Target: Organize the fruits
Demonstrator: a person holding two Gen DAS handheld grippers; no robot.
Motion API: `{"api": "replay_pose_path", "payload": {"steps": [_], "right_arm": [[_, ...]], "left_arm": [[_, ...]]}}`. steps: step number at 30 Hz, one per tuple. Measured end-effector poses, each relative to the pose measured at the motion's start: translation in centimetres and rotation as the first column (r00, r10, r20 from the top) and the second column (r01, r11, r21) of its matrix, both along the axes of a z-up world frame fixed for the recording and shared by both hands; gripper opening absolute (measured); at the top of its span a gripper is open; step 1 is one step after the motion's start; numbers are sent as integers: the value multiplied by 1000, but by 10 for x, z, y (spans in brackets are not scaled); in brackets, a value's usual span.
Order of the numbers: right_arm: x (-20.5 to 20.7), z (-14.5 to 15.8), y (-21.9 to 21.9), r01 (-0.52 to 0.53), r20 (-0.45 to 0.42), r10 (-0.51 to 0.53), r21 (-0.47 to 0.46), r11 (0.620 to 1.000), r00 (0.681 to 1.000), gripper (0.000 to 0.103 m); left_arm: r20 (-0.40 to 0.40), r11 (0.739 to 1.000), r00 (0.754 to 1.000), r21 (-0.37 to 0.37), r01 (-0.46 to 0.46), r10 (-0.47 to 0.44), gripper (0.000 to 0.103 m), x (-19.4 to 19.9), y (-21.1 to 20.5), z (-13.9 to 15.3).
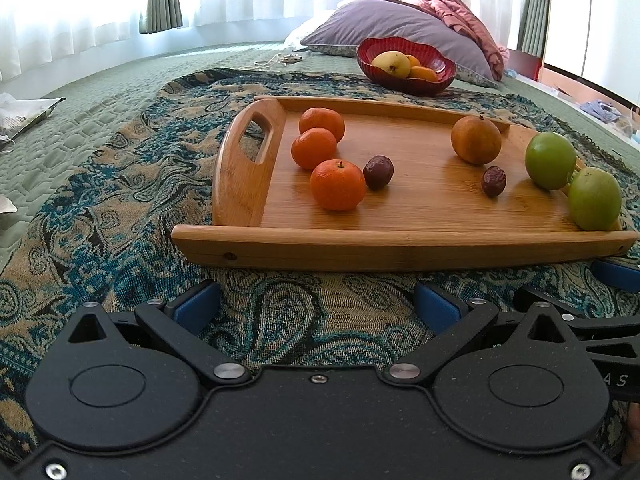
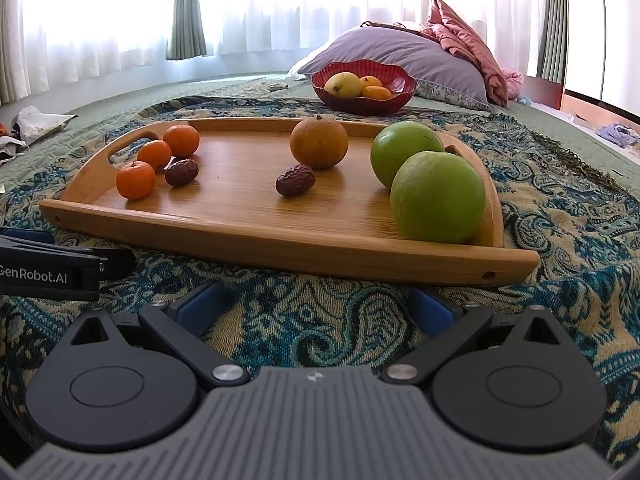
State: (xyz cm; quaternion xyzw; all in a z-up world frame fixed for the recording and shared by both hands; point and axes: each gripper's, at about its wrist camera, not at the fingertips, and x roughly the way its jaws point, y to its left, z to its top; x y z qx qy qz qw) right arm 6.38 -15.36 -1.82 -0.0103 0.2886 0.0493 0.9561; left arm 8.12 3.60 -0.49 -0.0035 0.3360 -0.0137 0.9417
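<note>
On the tray (image 1: 400, 252): three tangerines (image 1: 337, 185), two dates (image 1: 378, 172), two green apples (image 2: 438, 196); both grippers' jaws spread.

A bed (image 1: 120, 92) covered in a green quilted spread carries everything. A patterned blue-and-tan throw (image 1: 120, 208) lies across it, with a wooden tray (image 1: 400, 248) resting on the throw and a red bowl (image 1: 406, 65) just beyond the tray. A grey pillow (image 1: 392, 24) and a pink cushion (image 1: 460, 12) lie farther back; crumpled packaging (image 1: 24, 118) lies at the left edge
</note>
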Motion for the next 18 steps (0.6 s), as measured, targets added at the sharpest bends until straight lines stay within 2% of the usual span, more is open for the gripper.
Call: {"api": "replay_pose_path", "payload": {"steps": [18], "right_arm": [[-1,0,0,-1,4,1,-1,1000,1000,103]], "left_arm": [[0,1000,1000,20,-4,4,103,-1,-3,0]]}}
